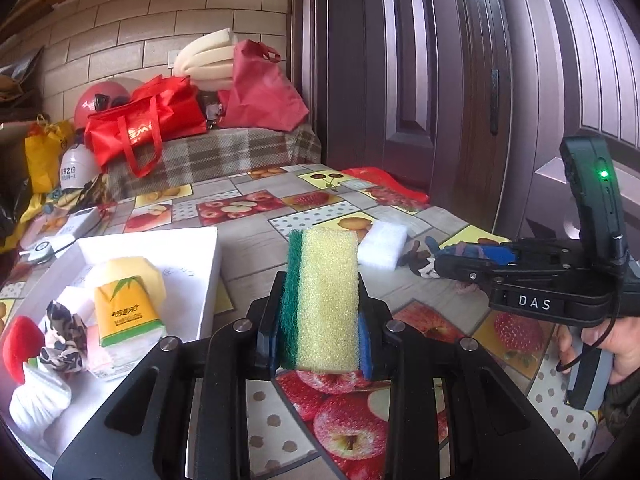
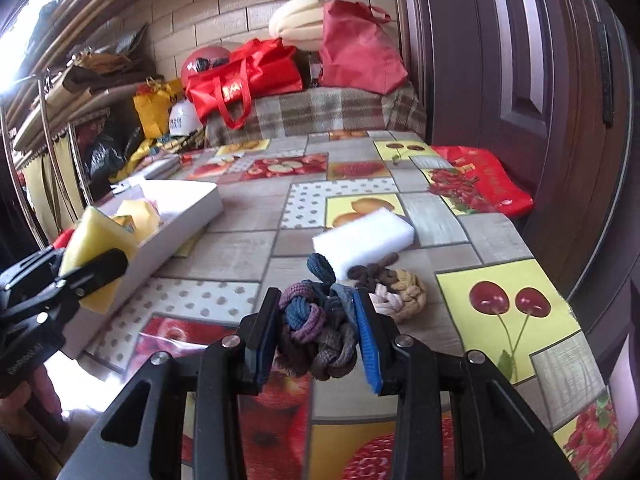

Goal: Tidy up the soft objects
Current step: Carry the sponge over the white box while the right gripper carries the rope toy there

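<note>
A yellow scouring sponge with a green abrasive side (image 1: 320,300) stands on end between the blue pads of the left tool (image 1: 320,344), pinched there and held above the tabletop (image 1: 256,236), just right of the white tray (image 1: 192,256). In the right wrist view that same sponge (image 2: 94,236) hangs over the tray's near rim (image 2: 188,220).

The right tool (image 2: 316,340) is pinching a knotted cord ball in purple, blue and brown (image 2: 316,336), gripped from both sides. Just beyond it on the tabletop lie a cream and brown knotted cord ball (image 2: 396,292) and a white foam block (image 2: 364,240), the block touching the cords at its near corner.

The tray already holds a tissue pack with a yellow bamboo print (image 1: 128,308), a yellow sponge (image 1: 128,272) behind it, a leopard-print scrunchie (image 1: 66,336), a red plush piece (image 1: 20,348) and a white rolled cloth (image 1: 38,400).

The tabletop wears a fruit-print oilcloth. Past its far end, red bags (image 1: 148,120) and folded cream foam (image 1: 208,60) sit on a plaid-covered surface (image 1: 224,152), beside a dark panelled door (image 1: 420,80).
</note>
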Tool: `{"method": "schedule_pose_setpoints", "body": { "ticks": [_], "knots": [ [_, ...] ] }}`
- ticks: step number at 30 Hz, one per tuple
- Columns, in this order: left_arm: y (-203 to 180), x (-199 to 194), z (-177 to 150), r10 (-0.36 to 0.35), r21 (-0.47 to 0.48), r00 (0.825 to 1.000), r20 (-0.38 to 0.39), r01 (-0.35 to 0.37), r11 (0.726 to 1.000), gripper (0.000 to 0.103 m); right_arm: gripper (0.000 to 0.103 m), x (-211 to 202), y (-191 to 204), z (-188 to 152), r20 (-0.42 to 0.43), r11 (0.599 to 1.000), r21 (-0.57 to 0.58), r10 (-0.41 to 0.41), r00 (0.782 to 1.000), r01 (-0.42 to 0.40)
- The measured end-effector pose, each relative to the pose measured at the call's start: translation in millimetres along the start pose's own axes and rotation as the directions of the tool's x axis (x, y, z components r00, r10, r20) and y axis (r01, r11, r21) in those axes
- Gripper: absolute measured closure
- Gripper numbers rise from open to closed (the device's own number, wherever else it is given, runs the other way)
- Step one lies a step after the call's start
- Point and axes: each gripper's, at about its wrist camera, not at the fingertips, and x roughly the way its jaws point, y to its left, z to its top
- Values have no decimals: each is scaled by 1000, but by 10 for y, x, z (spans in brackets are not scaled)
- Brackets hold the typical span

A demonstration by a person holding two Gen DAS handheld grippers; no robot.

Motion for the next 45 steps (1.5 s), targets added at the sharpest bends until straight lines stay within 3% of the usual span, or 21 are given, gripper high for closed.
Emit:
{"method": "schedule_pose_setpoints", "body": {
  "ticks": [4, 14, 45],
  "knots": [
    [30, -79, -22, 3, 7, 1000, 14, -3, 1000, 76, 67, -97, 289, 0, 72, 998, -62, 6, 997, -2],
    [261, -295, -103, 50, -22, 998, 40, -49, 999, 75, 67, -140, 629, 16, 141, 996, -81, 43, 989, -31],
    [1068, -697, -303, 189, -136, 982, 32, -183, 974, 75, 67, -54, 1166, -9, 131, 986, -132, 117, 984, -100]
  ]
}}
